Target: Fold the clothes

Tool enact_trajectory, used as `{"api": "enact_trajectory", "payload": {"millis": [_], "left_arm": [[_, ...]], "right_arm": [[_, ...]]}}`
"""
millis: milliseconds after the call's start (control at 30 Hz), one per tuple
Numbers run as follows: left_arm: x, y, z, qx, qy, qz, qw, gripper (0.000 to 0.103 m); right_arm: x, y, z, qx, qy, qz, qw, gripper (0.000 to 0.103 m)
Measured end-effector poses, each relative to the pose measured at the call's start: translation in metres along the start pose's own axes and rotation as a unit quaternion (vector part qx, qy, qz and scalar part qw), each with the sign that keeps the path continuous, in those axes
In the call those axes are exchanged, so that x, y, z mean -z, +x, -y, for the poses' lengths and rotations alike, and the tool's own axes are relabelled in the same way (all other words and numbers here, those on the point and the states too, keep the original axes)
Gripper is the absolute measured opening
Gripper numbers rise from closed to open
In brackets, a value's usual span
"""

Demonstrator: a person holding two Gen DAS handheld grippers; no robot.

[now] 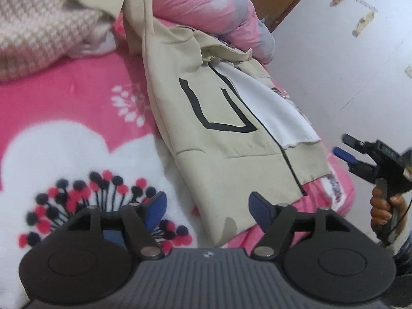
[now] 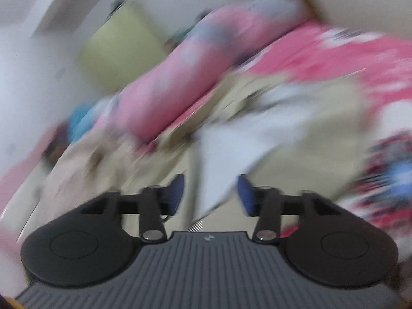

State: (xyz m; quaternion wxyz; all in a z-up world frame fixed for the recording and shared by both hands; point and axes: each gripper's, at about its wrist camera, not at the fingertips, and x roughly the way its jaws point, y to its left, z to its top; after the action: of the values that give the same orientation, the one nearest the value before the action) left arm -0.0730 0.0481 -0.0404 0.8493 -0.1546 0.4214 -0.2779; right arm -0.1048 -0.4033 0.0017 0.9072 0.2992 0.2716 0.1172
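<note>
left wrist view: right claw [image 1: 342, 146] held up beside the hoodie [image 1: 219, 139], jaws apart.

Soft, even indoor light fills both views, with no glare and only faint shadows under the folds of the beige zip-up hoodie with black lines [image 1: 226, 134]. The left wrist view is fairly sharp ahead of the tool, softening and bending toward the edges. The right wrist view is heavily motion-blurred: the pink flowered bedspread [image 2: 322, 59] ahead smears into streaks, while the tool's own body stays crisp.
</note>
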Motion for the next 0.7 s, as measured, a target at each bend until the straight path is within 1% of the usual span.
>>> {"api": "enact_trajectory", "payload": {"millis": [33, 100, 167, 233, 267, 300, 333, 433, 500, 533, 600, 667, 700], "left_arm": [[0.002, -0.001, 0.002, -0.005, 0.005, 0.005, 1.0, 0.074], [0.004, -0.006, 0.004, -0.015, 0.017, 0.012, 0.9997, 0.075], [0.008, -0.012, 0.003, -0.022, 0.028, 0.014, 0.9993, 0.076], [0.011, -0.015, 0.0, -0.025, 0.035, 0.014, 0.999, 0.076], [0.012, -0.015, -0.001, -0.026, 0.035, 0.014, 0.999, 0.076], [0.013, -0.015, -0.002, -0.025, 0.034, 0.015, 0.999, 0.076], [0.014, -0.016, -0.003, -0.023, 0.034, 0.017, 0.999, 0.077], [0.019, -0.018, -0.005, -0.016, 0.043, 0.022, 0.9987, 0.08], [0.022, -0.019, -0.004, -0.016, 0.057, 0.023, 0.998, 0.082], [0.023, -0.02, -0.002, -0.015, 0.068, 0.022, 0.9973, 0.084], [0.025, -0.021, 0.002, -0.016, 0.086, 0.022, 0.9959, 0.086], [0.025, -0.019, 0.007, -0.019, 0.098, 0.02, 0.9948, 0.086], [0.025, -0.019, 0.008, -0.019, 0.1, 0.021, 0.9946, 0.086]], "right_arm": [[0.004, 0.016, -0.01, -0.007, -0.011, -0.027, 1.0, 0.05], [0.016, 0.043, -0.021, 0.029, -0.029, -0.073, 0.996, 0.05], [0.027, 0.066, -0.026, 0.073, -0.045, -0.115, 0.99, 0.05], [0.04, 0.08, -0.029, 0.108, -0.066, -0.14, 0.982, 0.049], [0.045, 0.081, -0.035, 0.109, -0.077, -0.141, 0.981, 0.049], [0.051, 0.081, -0.042, 0.103, -0.092, -0.146, 0.98, 0.044], [0.054, 0.082, -0.048, 0.099, -0.102, -0.152, 0.978, 0.032], [0.062, 0.087, -0.062, 0.096, -0.13, -0.169, 0.972, 0.018], [0.053, 0.095, -0.066, 0.084, -0.116, -0.174, 0.974, 0.011], [0.045, 0.096, -0.065, 0.063, -0.095, -0.17, 0.979, 0.01], [0.025, 0.091, -0.075, -0.011, -0.04, -0.142, 0.989, 0.01], [0.005, 0.089, -0.096, -0.054, -0.039, -0.115, 0.991, 0.009], [-0.004, 0.091, -0.114, -0.076, -0.053, -0.103, 0.99, 0.009]]}}
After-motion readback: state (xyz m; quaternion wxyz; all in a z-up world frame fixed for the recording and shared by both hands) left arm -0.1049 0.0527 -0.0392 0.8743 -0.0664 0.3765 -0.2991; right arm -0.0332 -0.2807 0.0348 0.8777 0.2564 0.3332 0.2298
